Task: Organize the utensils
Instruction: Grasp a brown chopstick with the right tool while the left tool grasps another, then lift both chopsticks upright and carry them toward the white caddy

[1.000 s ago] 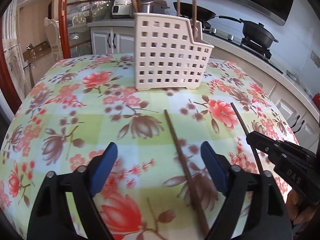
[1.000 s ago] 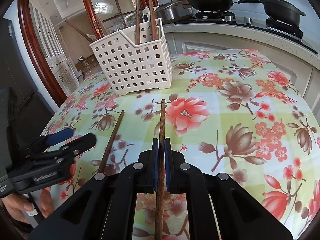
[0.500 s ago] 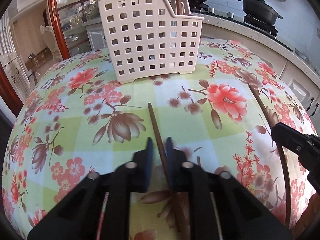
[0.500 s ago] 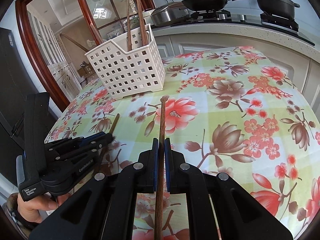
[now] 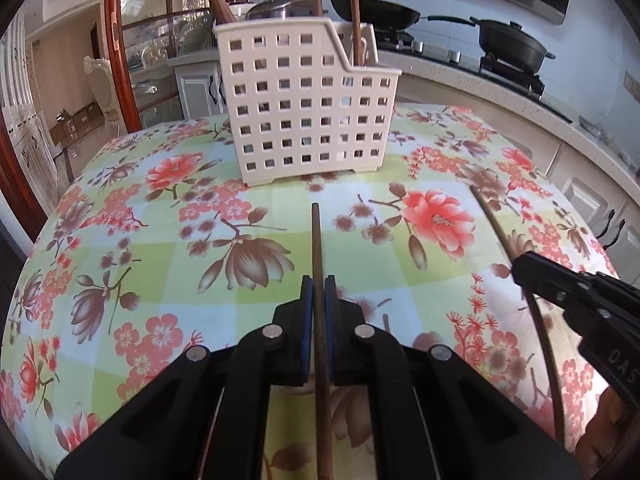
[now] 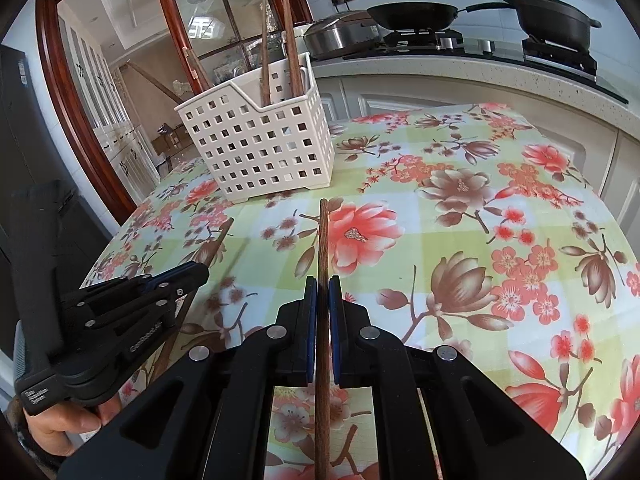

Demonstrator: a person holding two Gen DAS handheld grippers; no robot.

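Note:
A white slotted utensil basket (image 5: 308, 108) stands on the floral tablecloth (image 5: 120, 240) and holds several brown chopsticks; it also shows in the right wrist view (image 6: 260, 144). My left gripper (image 5: 319, 286) is shut on a brown chopstick (image 5: 317, 248) that points at the basket. My right gripper (image 6: 323, 286) is shut on another brown chopstick (image 6: 323, 240), also pointing toward the basket. In the left wrist view the right gripper (image 5: 532, 268) and its chopstick (image 5: 500, 232) show at the right. In the right wrist view the left gripper (image 6: 188, 276) shows at the left.
A kitchen counter (image 6: 480, 68) with a stove, a wok (image 6: 412, 14) and a black pot (image 6: 556, 20) runs behind the table. A red wooden door frame (image 6: 68, 92) stands at the left. The table edge drops off at the right (image 5: 592, 240).
My left gripper went from wide open to shut on the chopstick lying on the table and has lifted it. Both grippers have moved closer to the basket.

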